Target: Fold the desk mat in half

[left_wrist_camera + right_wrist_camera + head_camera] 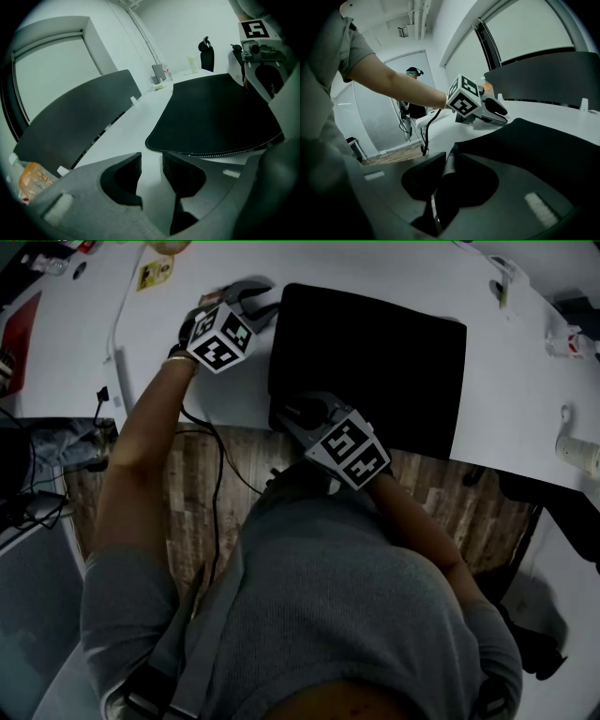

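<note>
The black desk mat (375, 362) lies on the white table (84, 352), reaching its front edge. My left gripper (265, 298) hovers by the mat's far left corner. In the left gripper view its jaws (152, 171) stand open over bare table, with the mat's stitched edge (211, 150) just ahead of them. My right gripper (295, 413) is at the mat's near left corner. In the right gripper view that corner (451, 157) stands up between the jaws (447, 164), which close on it. The rest of the mat (543, 145) spreads out to the right.
A black cable (208, 442) hangs over the table's front edge beside my left arm. A dark divider panel (75, 117) runs along the table, with an orange-labelled bottle (33, 180) near it. Small items (567, 338) and a pale roll (577, 454) sit at the right. Another person (412, 93) stands in the room.
</note>
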Tool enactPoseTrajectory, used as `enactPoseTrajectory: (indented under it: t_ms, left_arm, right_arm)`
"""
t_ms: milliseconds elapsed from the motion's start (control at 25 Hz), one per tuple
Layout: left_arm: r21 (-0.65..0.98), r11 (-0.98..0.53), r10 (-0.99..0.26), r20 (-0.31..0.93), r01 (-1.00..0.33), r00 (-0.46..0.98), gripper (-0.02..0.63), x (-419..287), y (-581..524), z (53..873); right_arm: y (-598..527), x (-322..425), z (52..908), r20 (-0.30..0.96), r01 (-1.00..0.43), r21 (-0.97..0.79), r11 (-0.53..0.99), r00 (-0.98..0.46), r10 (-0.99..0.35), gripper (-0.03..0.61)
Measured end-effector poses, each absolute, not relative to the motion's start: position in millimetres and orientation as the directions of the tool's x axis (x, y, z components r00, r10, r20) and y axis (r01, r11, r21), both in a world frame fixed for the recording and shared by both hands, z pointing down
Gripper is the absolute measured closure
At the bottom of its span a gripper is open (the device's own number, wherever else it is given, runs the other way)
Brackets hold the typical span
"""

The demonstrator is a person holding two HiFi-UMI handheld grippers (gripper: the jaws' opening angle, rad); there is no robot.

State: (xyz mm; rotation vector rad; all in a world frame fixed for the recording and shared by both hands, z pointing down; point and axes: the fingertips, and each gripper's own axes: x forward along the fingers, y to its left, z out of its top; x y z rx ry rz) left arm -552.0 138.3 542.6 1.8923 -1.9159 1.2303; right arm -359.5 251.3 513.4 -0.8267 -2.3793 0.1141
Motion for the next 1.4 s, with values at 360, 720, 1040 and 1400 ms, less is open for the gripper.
enactPoseTrajectory:
  t_ms: [360,720,1040,1400]
  left_arm:
    - [-0.397,0.077,-0.790,0.536,-0.915,-0.299,0.476,-565,171,528]
    - [-0.279,0.363,-0.814,0.370,-0.889,-0.448,0.480,-547,193,486]
    - [-0.049,0.532,-0.821,0.213,-0.845,-0.529,0.503,-511,188,437]
    - [0.035,0.561,-0.824,0.120,-0.827,-0.554,0.572,-473,161,395]
  right_arm:
    - [265,-349,517,0.542,0.624,-0.259,0.737,-0.538,0.646,0.443]
    - [257,-354,508,0.488,0.590,-0.298,0.750,-0.581,0.651,0.462]
    - [212,-368,473,0.350,0.491,-0.347,0.799,-0.723,0.596,0.507]
    - [119,-369,419,0.196,0.299,-0.324,0.898,-0.907,0.373,0.563]
